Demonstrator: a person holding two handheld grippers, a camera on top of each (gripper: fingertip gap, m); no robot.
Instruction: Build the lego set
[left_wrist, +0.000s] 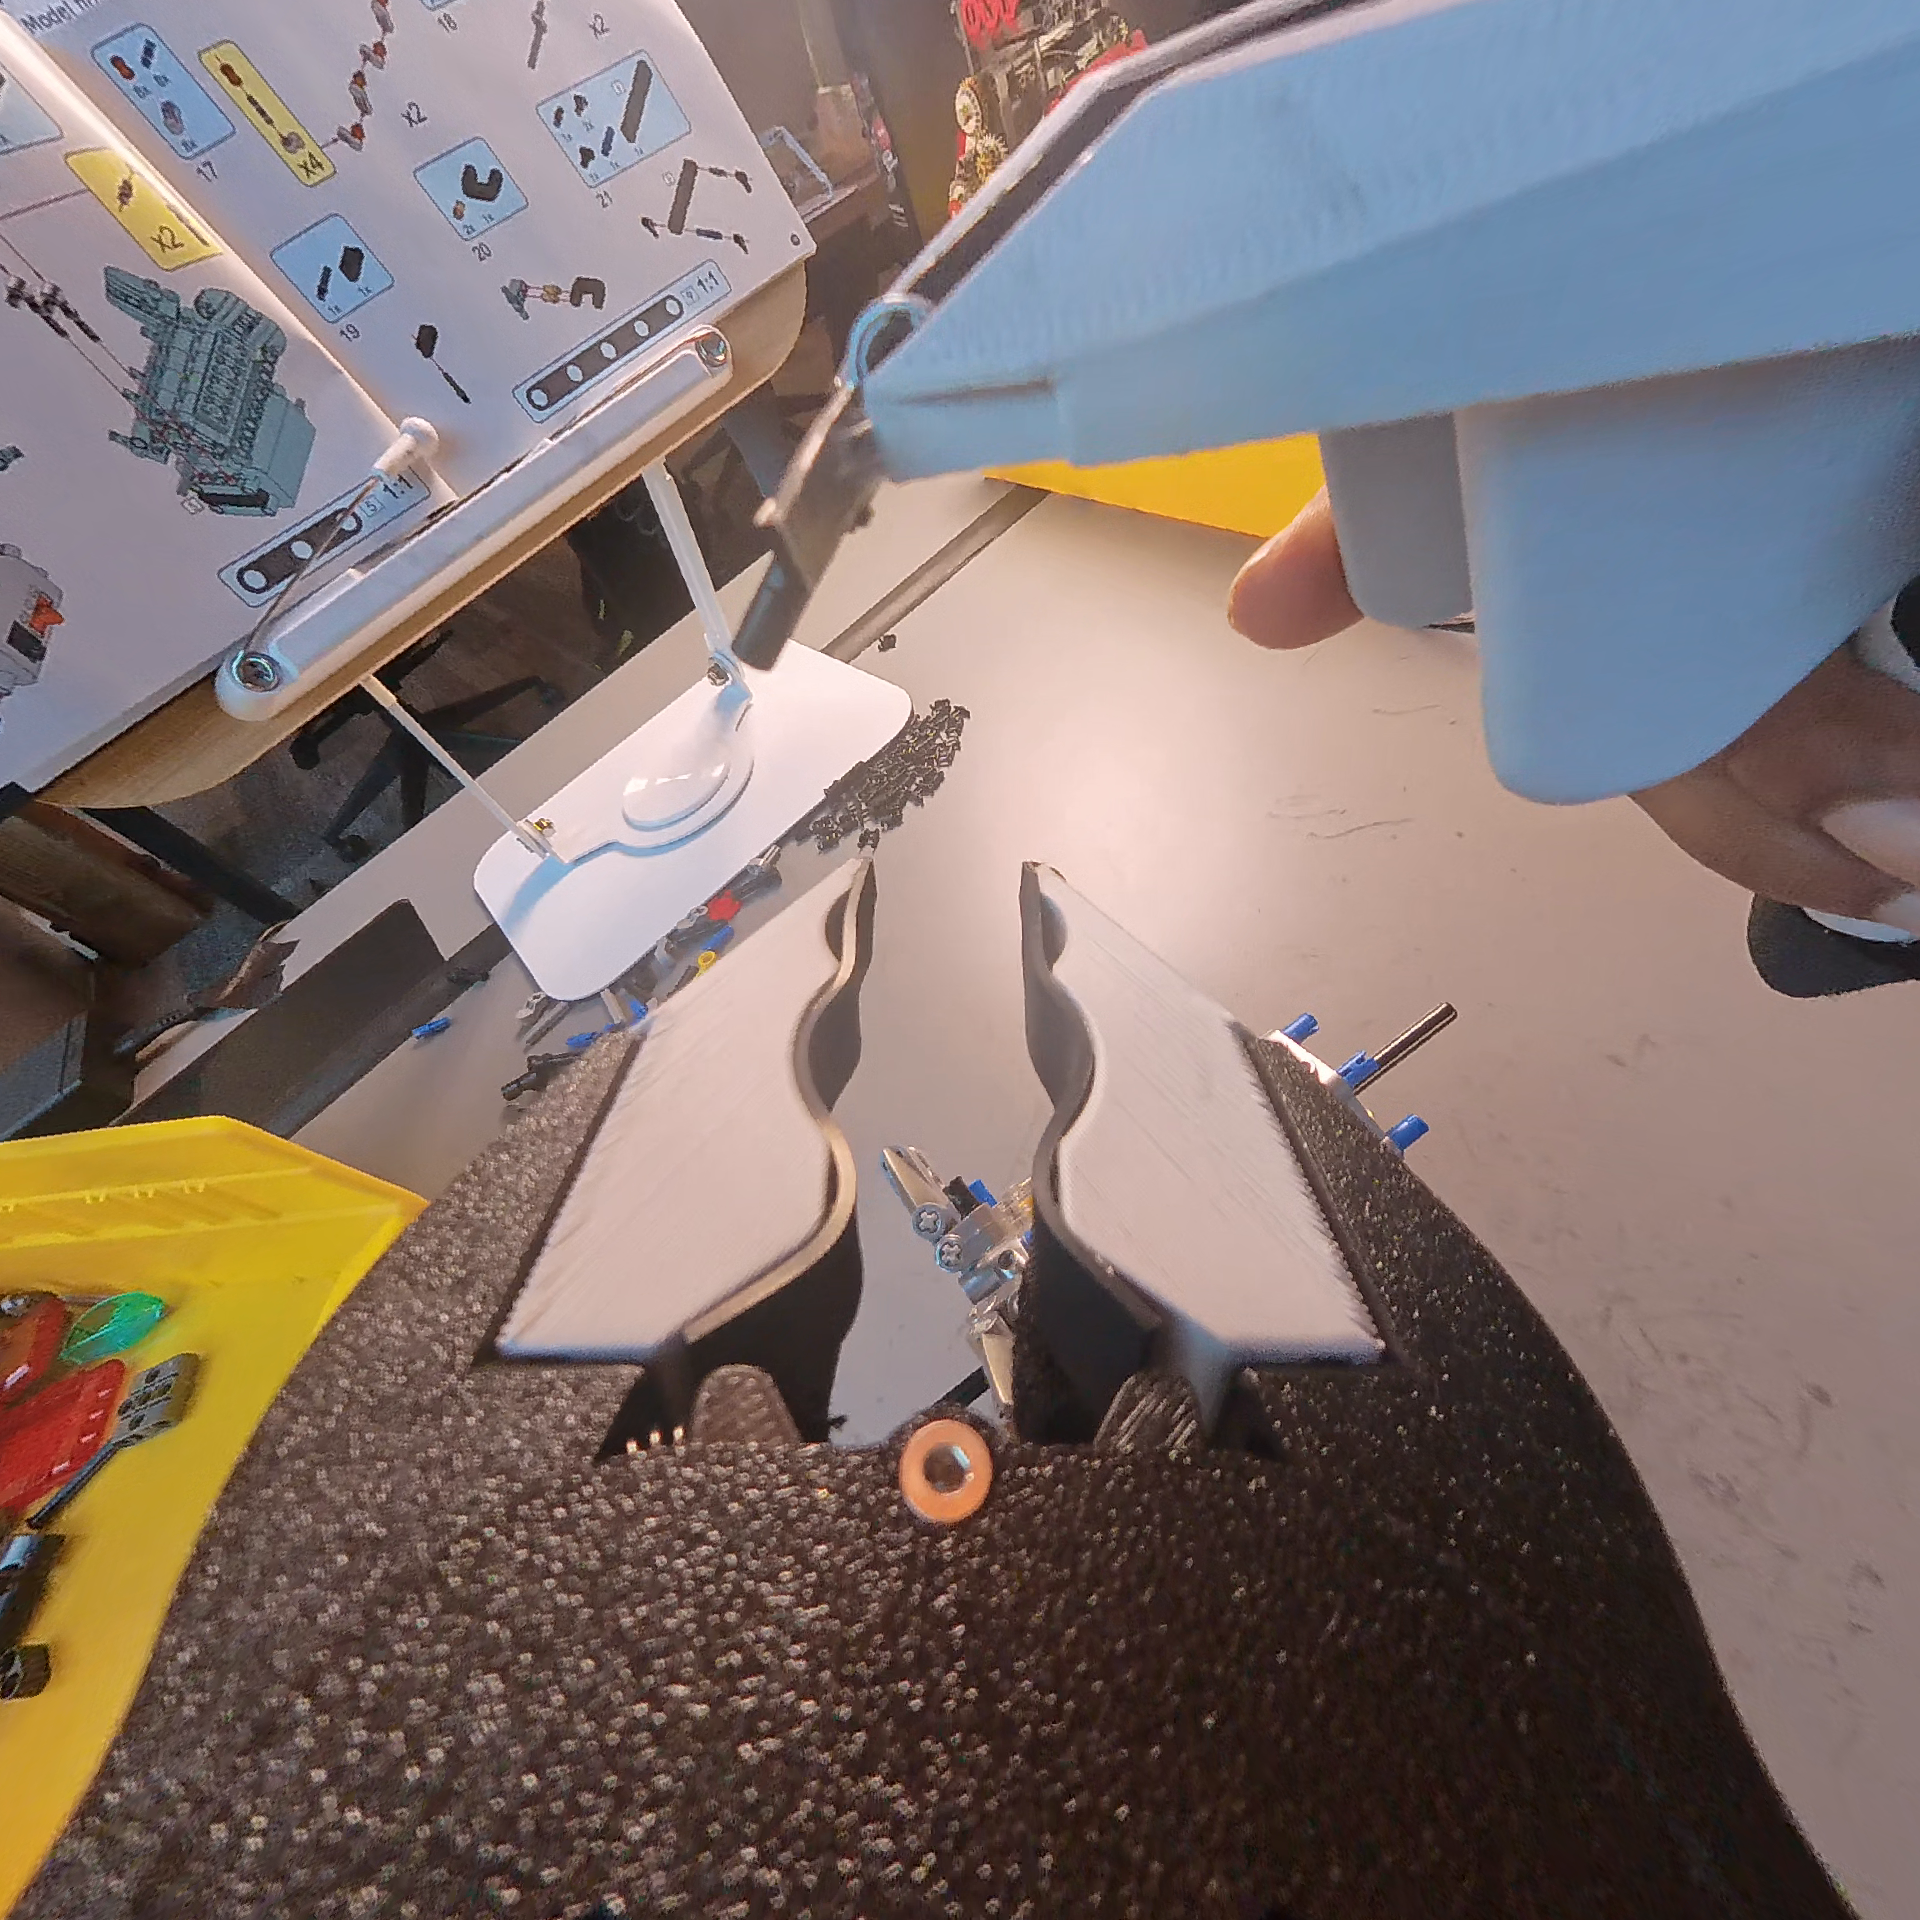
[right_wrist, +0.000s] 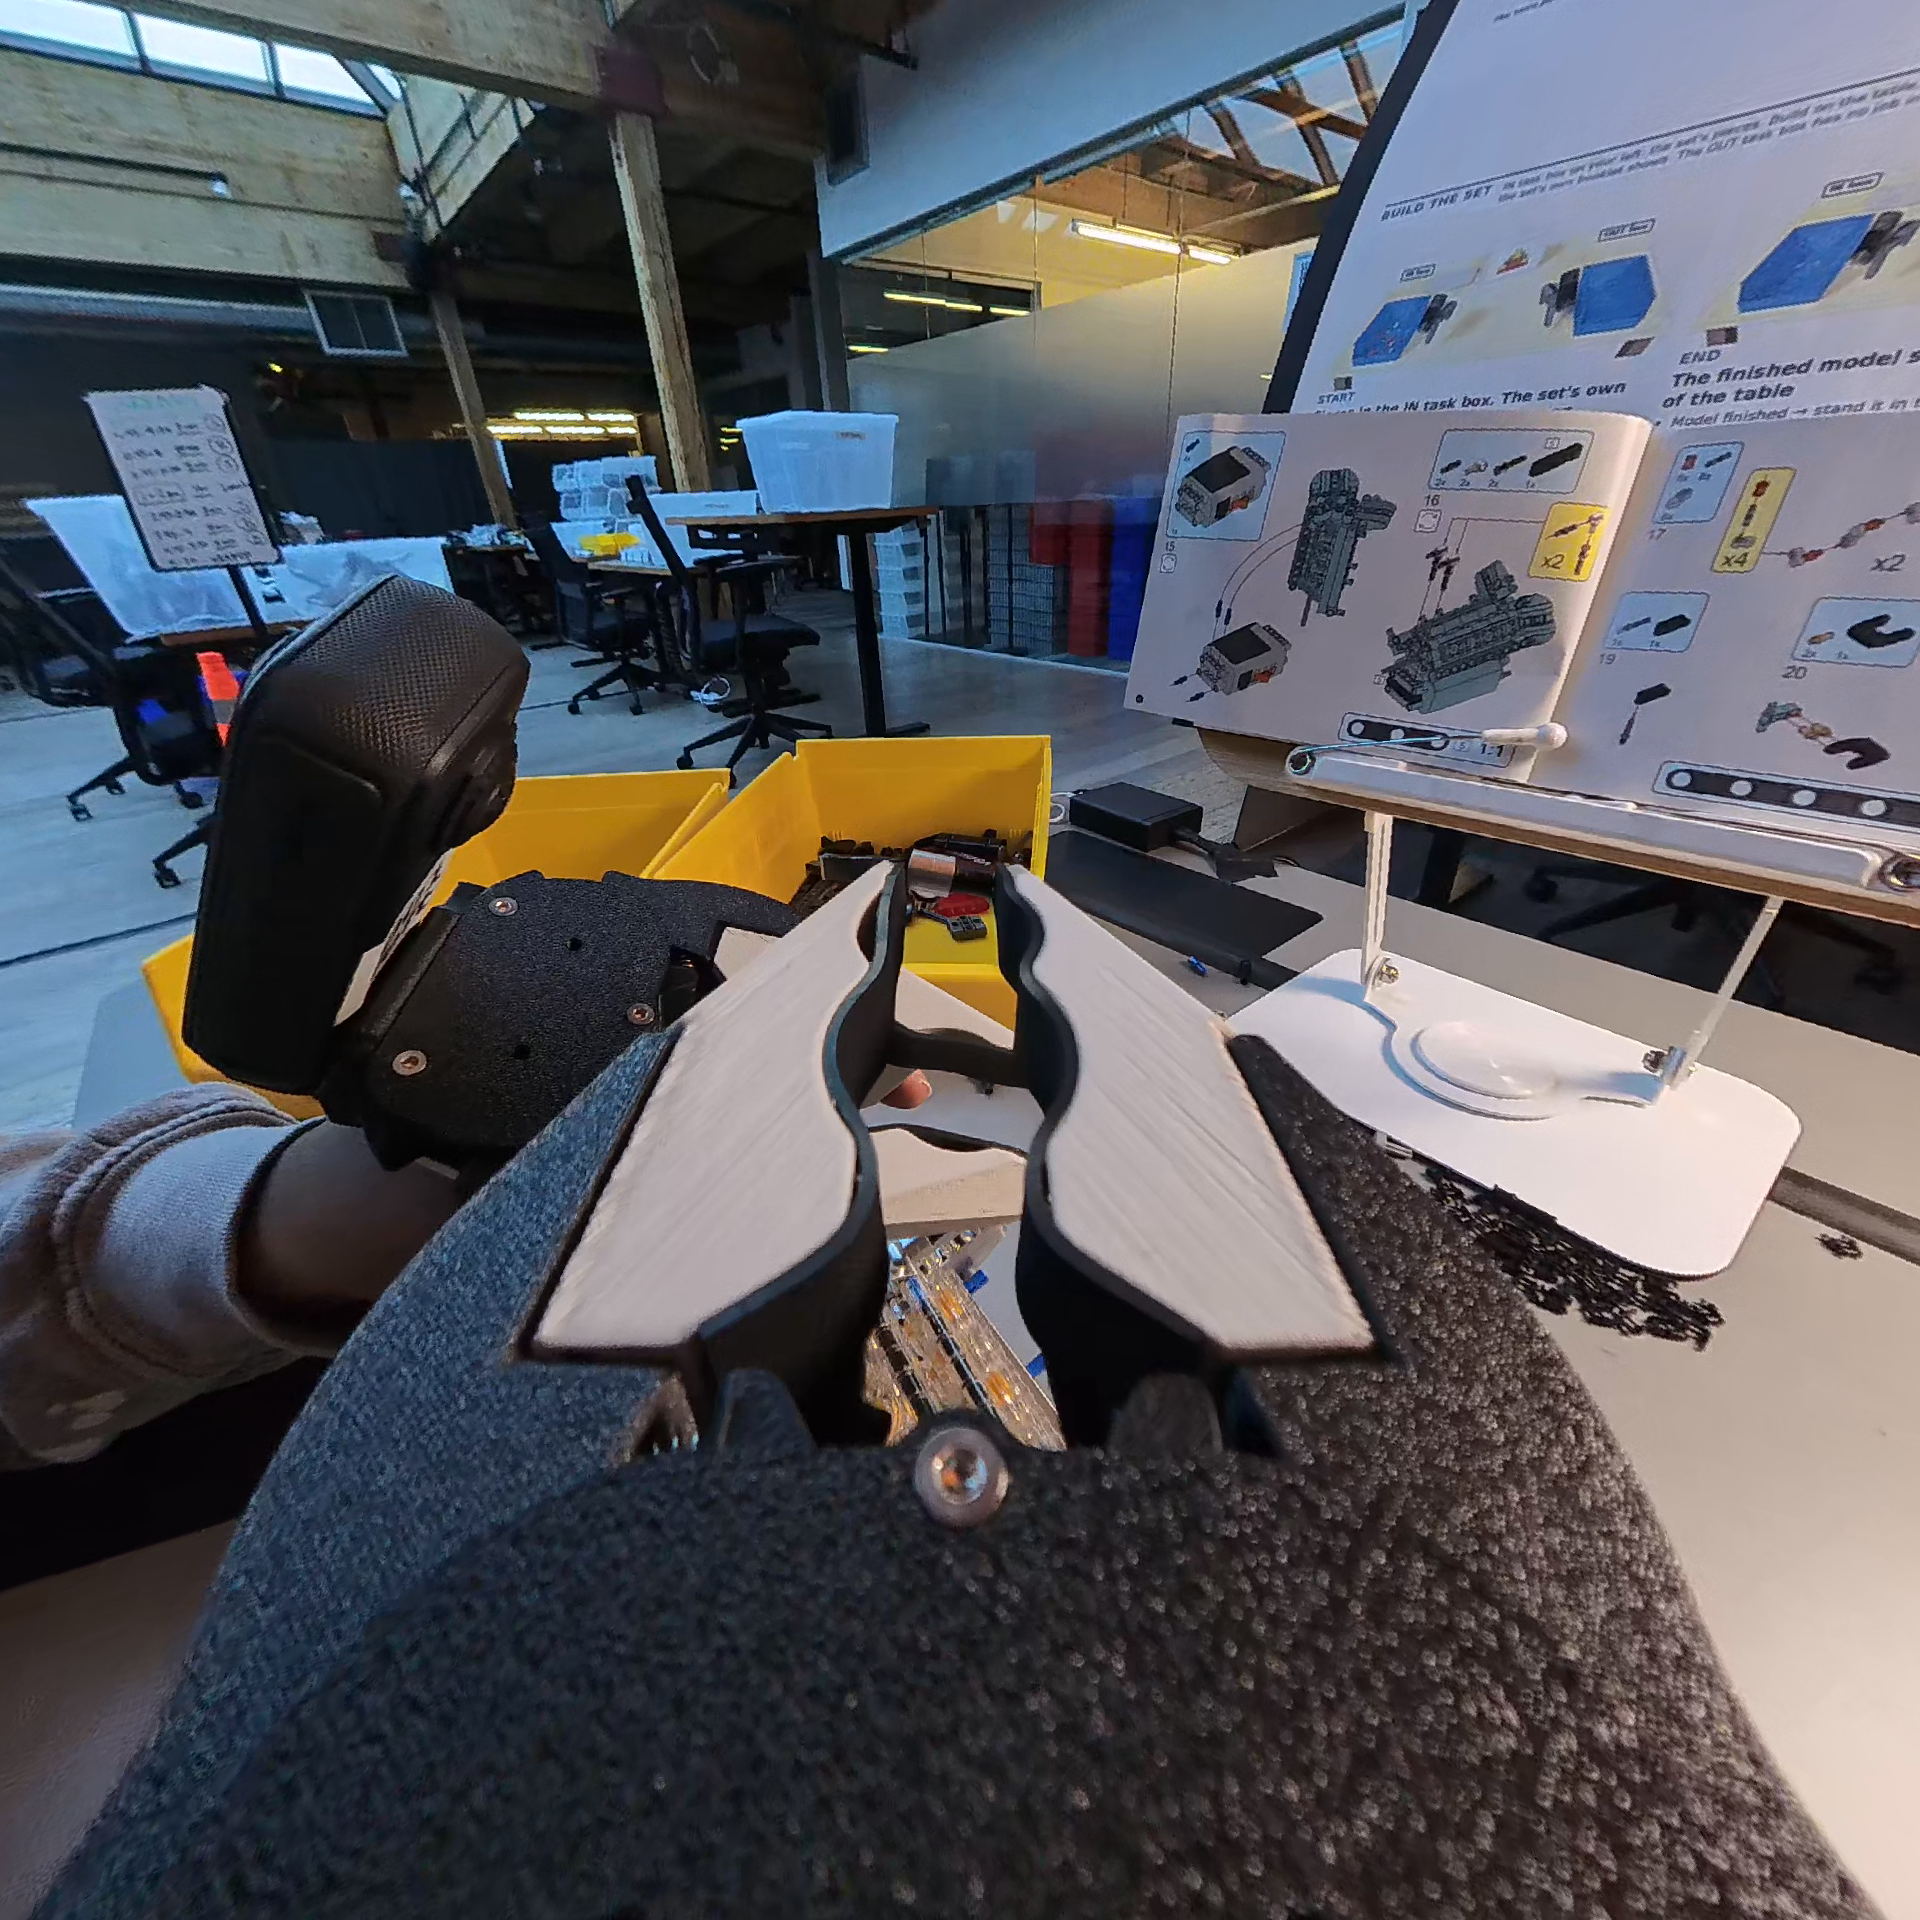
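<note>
My left gripper (left_wrist: 948, 868) is open and empty, low over the grey table (left_wrist: 1351, 1351). A small grey model (left_wrist: 961, 1231) with blue pins and a black axle (left_wrist: 1413, 1034) lies under its right finger, mostly hidden. My right gripper (right_wrist: 953, 871) is open and empty. It hangs above the left gripper (right_wrist: 343, 831), whose black body is at the left of the right wrist view. The model (right_wrist: 935, 1340) shows through the gap between the right gripper's fingers. In the left wrist view the right gripper's pale body (left_wrist: 1351, 260) and a hand (left_wrist: 1766, 790) fill the top right.
An instruction booklet (left_wrist: 416, 208) (right_wrist: 1455, 582) rests on a stand with a white base (left_wrist: 727, 790) (right_wrist: 1558, 1122). A heap of small black pins (left_wrist: 894, 769) (right_wrist: 1558, 1268) lies beside the base, with loose parts (left_wrist: 707, 925). Yellow bins (left_wrist: 156, 1247) (right_wrist: 914, 790) hold parts.
</note>
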